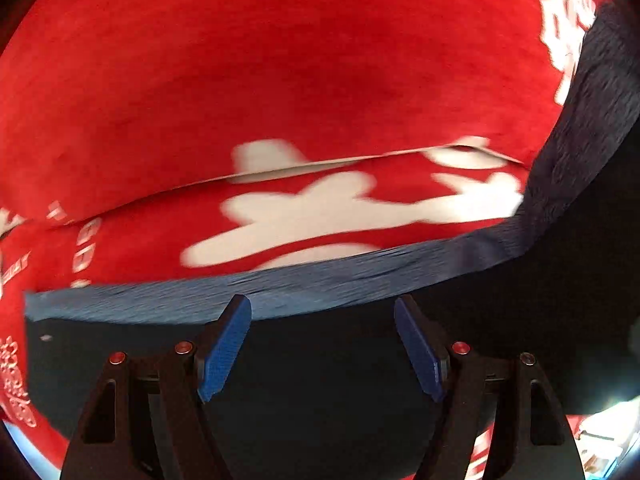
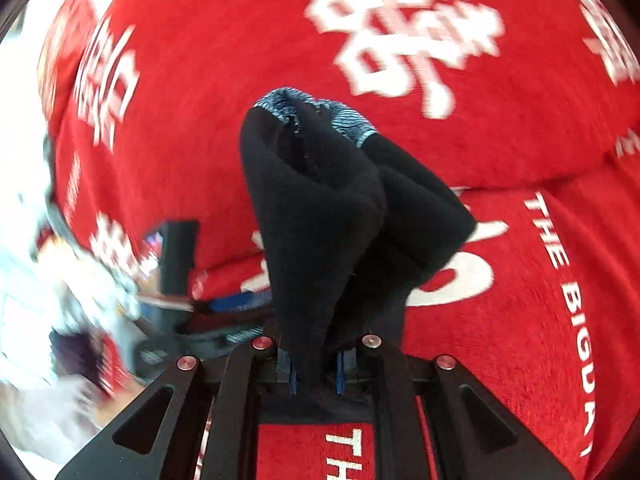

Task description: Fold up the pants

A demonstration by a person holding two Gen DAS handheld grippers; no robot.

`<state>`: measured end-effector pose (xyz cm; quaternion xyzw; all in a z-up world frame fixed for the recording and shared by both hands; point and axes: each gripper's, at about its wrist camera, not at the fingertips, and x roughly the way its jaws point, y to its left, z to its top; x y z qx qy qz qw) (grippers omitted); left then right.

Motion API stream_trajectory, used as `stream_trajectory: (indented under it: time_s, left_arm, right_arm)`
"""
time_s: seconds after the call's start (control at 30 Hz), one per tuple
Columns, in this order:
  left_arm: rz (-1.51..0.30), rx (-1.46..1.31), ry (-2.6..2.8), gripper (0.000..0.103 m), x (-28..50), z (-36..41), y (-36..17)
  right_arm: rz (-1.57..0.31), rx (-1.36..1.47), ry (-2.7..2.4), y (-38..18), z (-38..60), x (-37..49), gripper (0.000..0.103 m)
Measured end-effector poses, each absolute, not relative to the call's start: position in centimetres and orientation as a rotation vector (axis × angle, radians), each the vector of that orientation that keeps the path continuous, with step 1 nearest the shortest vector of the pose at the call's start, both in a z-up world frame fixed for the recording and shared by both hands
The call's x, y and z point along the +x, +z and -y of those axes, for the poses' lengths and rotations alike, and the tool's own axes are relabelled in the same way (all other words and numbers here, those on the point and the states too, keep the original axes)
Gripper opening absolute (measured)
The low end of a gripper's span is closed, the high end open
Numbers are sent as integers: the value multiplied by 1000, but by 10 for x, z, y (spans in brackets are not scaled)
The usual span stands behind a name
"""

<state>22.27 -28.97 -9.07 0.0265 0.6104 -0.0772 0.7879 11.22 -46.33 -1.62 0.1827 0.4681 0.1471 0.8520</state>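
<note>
The pants are dark, near-black fabric with a blue-grey ribbed waistband. In the left wrist view the waistband (image 1: 280, 296) runs across just ahead of my left gripper (image 1: 322, 308), whose blue-padded fingers stand wide apart with nothing between them; dark pants cloth (image 1: 320, 380) lies below. In the right wrist view my right gripper (image 2: 314, 380) is shut on a bunched fold of the pants (image 2: 320, 220), which stands up in front of the camera with the ribbed band (image 2: 348, 124) at its top.
A red cloth with white characters and lettering (image 2: 540, 280) covers the surface under both grippers and also shows in the left wrist view (image 1: 240, 80). Blurred clutter and a dark upright object (image 2: 176, 256) lie past the cloth's left edge.
</note>
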Motion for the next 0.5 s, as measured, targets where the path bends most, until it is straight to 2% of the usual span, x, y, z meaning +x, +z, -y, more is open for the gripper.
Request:
stream_trajectory:
  time_s: [0.13,0.23,0.33,0.5]
  left_arm:
    - [-1308,44,-80,76,219,209,-90]
    - [-1333,38,-23,76,217,163,-99]
    - [-1343,15,4,76,215,128,-107]
    - [-1379,-59,-71,75,209,97,-109]
  right_arm:
    - [-1060,218,316,-40,381,115,15]
    - [-1134,73,314,-77,320,114,17]
    - [-1177,-113,223,-110,273,105,25]
    - [-1135,-384,190,-104,220,76,53]
